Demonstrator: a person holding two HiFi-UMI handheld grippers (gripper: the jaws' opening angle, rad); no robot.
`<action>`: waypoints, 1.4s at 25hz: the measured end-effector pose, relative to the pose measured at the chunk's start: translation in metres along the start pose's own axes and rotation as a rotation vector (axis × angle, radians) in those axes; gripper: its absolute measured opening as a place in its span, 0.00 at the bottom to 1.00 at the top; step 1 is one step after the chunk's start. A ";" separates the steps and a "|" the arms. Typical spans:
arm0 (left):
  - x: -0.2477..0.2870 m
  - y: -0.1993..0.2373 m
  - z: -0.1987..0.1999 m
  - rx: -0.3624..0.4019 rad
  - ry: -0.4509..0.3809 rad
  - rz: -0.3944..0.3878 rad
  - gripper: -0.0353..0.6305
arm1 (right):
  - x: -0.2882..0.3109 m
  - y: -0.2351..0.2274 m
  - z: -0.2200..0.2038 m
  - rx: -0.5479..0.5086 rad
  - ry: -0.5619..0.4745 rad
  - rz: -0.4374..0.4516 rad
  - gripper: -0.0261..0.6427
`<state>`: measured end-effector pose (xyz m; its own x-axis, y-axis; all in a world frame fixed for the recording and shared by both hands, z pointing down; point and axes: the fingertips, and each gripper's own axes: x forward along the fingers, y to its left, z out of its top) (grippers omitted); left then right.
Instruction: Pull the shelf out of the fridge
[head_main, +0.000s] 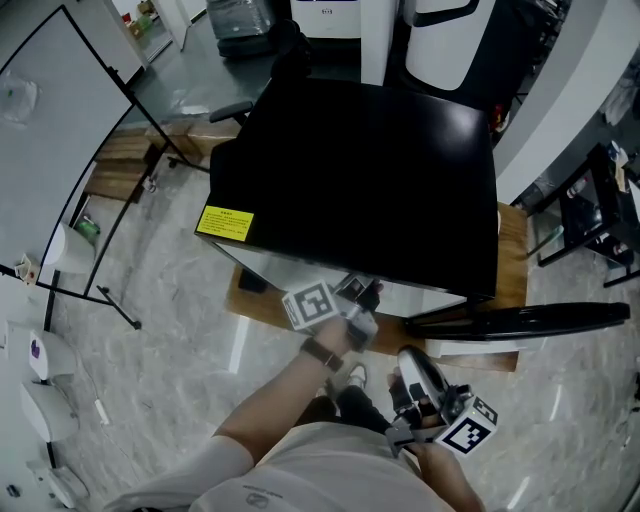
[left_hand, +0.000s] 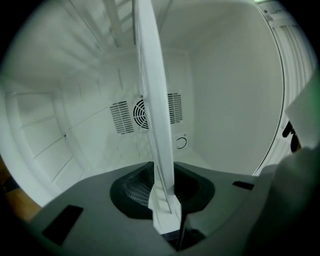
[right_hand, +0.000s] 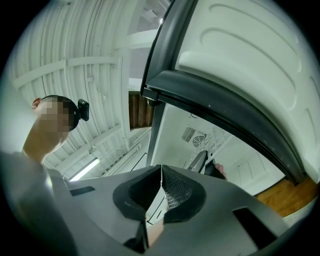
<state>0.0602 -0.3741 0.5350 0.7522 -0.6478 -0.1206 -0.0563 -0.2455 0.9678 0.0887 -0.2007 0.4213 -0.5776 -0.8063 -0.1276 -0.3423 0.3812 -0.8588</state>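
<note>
Fridge (head_main: 370, 170) front open. Door (head_main: 520, 320) swung out on right, edge-on, bars approach from that side. Left gripper (head_main: 362, 295) and forearm fill middle of opening. Inside, shelf (left_hand: 156, 100) divides cavity; open room either side, back to fan grille (left_hand: 141, 114). Ribs (left_hand: 45, 145) line one side wall. Floor (head_main: 170, 340) left of fridge passable; black stand leg (head_main: 110, 305) crosses it.

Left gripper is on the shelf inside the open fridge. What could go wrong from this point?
1. The left gripper appears to pinch only the thin front edge of the shelf, with no second support. The shelf could slip free, or skew and jam against the walls of the fridge.
2. The right gripper, shut and empty, sits close to the open door and might knock it.
</note>
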 end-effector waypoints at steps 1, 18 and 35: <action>0.002 -0.004 0.000 -0.021 -0.014 -0.028 0.18 | 0.000 0.000 0.001 0.001 0.000 0.001 0.07; -0.001 -0.014 0.001 -0.156 -0.144 -0.069 0.09 | -0.010 0.001 0.000 0.003 -0.004 0.008 0.07; -0.039 -0.024 -0.023 -0.170 -0.172 -0.050 0.09 | -0.014 0.013 -0.017 0.013 0.025 0.043 0.07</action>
<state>0.0473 -0.3269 0.5212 0.6273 -0.7551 -0.1909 0.1000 -0.1649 0.9812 0.0800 -0.1765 0.4201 -0.6096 -0.7780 -0.1521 -0.3076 0.4090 -0.8591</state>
